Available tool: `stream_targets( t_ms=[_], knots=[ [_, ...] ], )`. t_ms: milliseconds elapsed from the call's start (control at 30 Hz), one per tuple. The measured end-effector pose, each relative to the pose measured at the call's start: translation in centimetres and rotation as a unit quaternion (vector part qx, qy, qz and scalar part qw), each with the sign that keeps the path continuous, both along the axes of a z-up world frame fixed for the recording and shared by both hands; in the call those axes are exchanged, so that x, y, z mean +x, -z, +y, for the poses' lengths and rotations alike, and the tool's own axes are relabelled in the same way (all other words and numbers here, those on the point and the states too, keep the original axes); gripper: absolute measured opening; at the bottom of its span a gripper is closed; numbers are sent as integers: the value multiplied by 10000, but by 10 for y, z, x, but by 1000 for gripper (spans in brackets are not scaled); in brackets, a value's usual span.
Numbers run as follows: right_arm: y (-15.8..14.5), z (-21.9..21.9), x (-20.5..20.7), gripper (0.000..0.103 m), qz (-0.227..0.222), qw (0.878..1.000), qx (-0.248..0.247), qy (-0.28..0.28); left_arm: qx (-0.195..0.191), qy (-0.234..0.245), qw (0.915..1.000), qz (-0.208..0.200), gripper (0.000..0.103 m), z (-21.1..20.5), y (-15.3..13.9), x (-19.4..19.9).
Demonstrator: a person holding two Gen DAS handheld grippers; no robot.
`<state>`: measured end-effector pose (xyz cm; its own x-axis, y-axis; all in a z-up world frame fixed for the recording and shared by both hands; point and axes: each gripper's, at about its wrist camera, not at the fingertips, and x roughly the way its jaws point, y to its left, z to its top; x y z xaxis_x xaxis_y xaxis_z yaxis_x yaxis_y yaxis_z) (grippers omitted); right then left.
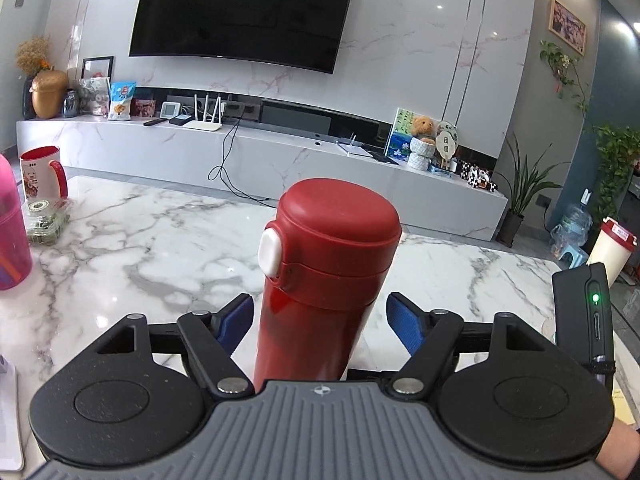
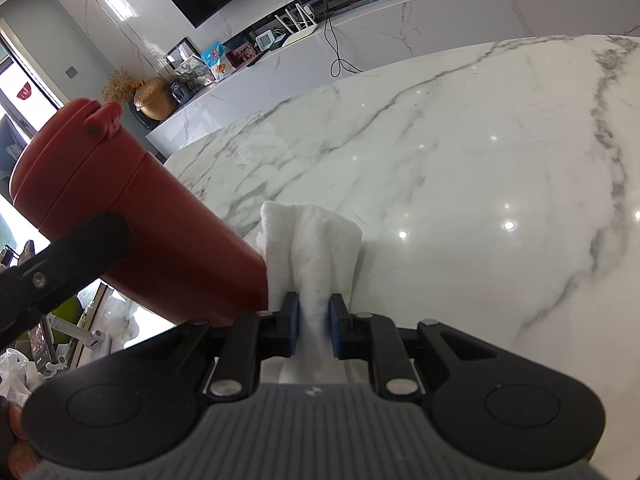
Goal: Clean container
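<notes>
Left wrist view: a red flask (image 1: 320,276) with a closed lid and white button stands upright on the marble counter (image 1: 132,240), between the left gripper (image 1: 320,322)'s blue fingers (image 1: 236,320), which stand apart with a gap on both sides, not pressing it. Right wrist view: the right gripper (image 2: 313,322)'s fingers are nearly together, pinching a white cloth (image 2: 312,248) whose free end fans out beyond them, touching the flask's side just to their left.
</notes>
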<state>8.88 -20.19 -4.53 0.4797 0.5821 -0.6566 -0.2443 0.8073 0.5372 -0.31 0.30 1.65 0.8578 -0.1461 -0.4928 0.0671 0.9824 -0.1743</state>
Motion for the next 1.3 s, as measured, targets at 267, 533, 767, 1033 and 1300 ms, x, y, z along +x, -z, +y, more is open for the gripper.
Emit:
stream_targets(
  t_ms=[267,533,767,1033,1300],
  knots=[
    [-1,0,1,18,6,10000,33,-11,169,363,9992,-47,59,4,0,0],
    [-17,-8,-1,18,-161,9993,325,-21,238,955,9951,78,58,17,-3,9],
    [-40,-16,-7,18,-601,9960,652,-69,288,1409,9895,172,58,28,-4,14],
    [-59,-24,-16,18,-998,9901,987,-86,384,1675,9850,178,57,32,-6,19],
    [-65,-27,-22,18,-1124,9877,1083,-68,468,1730,9837,174,57,32,-6,19]
  ],
)
